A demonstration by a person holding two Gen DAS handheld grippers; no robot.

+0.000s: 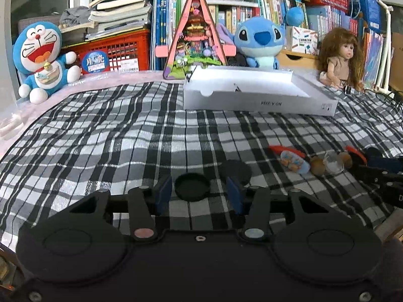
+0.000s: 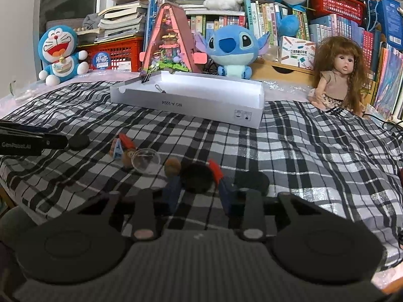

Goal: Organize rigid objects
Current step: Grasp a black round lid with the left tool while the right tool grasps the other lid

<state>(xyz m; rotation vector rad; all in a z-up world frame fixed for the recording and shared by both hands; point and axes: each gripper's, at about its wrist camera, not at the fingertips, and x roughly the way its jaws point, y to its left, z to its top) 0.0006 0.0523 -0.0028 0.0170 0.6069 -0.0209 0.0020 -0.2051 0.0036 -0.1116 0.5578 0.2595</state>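
Note:
My left gripper is open just above the checked cloth, its blue pads on either side of a black round lid; a second black lid lies just right of it. To the right lie a small pile: a printed blue tag, brown nuts and a clear round lid. My right gripper is open around a black round lid beside a red piece. The clear lid and a nut lie to its left. A white open box stands behind.
A Doraemon plush, a pink triangular toy house, a Stitch plush and a doll line the back edge before bookshelves and a red crate. Binder clips sit at the box's left corner.

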